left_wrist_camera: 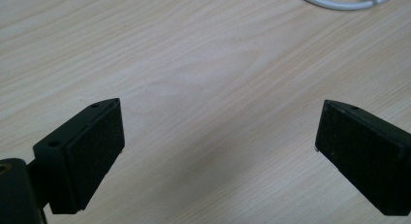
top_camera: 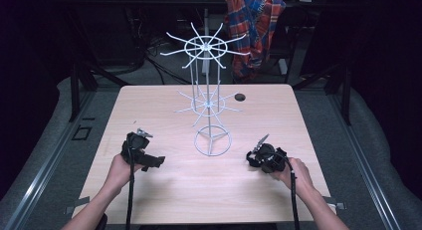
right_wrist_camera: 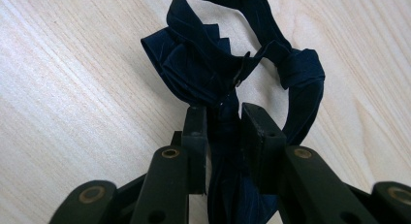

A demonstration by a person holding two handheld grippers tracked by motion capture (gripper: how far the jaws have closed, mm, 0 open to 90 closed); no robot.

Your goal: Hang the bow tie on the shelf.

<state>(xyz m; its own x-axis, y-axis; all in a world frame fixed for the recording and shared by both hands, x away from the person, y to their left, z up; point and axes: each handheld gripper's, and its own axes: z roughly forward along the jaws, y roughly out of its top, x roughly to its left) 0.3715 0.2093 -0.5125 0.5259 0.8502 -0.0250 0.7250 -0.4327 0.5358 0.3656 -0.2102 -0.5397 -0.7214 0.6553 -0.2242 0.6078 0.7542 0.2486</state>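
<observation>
Dark-blue fabric bow tie [right_wrist_camera: 228,64], creased, pinched in right tool [right_wrist_camera: 224,115]; left tool [left_wrist_camera: 218,136] wide.

Bright, sharp tabletop amid dark surroundings

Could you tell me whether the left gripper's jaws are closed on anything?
No, the left gripper has its jaws spread wide over bare table with nothing between them.

Both forearms come in from the bottom edge, angled inward over the desk [top_camera: 164,190]. The left claw [left_wrist_camera: 218,132] sits low with its jaws spread wide and nothing between them. The right claw [right_wrist_camera: 223,122] is clamped on a dark blue fabric band [right_wrist_camera: 291,64], pads pressing it.
</observation>
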